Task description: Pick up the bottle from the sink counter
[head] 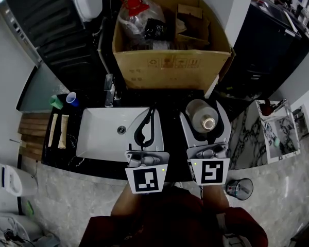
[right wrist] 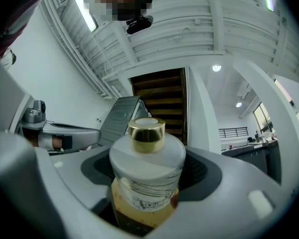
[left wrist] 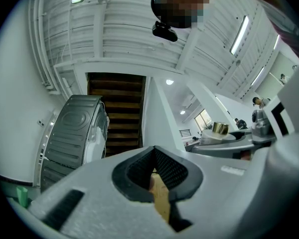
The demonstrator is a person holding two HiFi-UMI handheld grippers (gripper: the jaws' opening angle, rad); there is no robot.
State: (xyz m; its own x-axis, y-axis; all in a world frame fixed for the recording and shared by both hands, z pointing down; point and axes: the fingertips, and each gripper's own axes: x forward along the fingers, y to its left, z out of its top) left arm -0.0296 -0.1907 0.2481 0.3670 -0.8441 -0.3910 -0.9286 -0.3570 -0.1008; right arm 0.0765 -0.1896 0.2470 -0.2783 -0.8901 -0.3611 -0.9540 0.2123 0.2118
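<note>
1. The right gripper (head: 205, 108) is clamped on the bottle (head: 203, 116); 1 grey jaw sits on each side of the body, and the dark pads press its sides.
2. In the right gripper view the bottle (right wrist: 147, 169) stands upright between the jaws; it has a gold cap (right wrist: 146, 134), a frosted white shoulder, a printed label and amber liquid below.
3. In the head view the bottle is above the dark counter (head: 171, 115), just right of the sink (head: 99, 134); whether its base touches the counter cannot be told.
4. The left gripper (head: 152, 112) is closed and empty; its 2 jaws meet tip to tip, and its own view shows the pads (left wrist: 172, 171) together with nothing between them.
5. The left gripper hangs over the right edge of the white sink, beside the right gripper but apart from it.
6. A tap (head: 109, 92) stands behind the sink; 2 cups (head: 65, 100), 1 green and 1 blue, sit at its back left; 2 tubes (head: 58, 130) lie left of the sink.
7. A cardboard box (head: 170, 66) sits behind the counter, open at the top.
</note>
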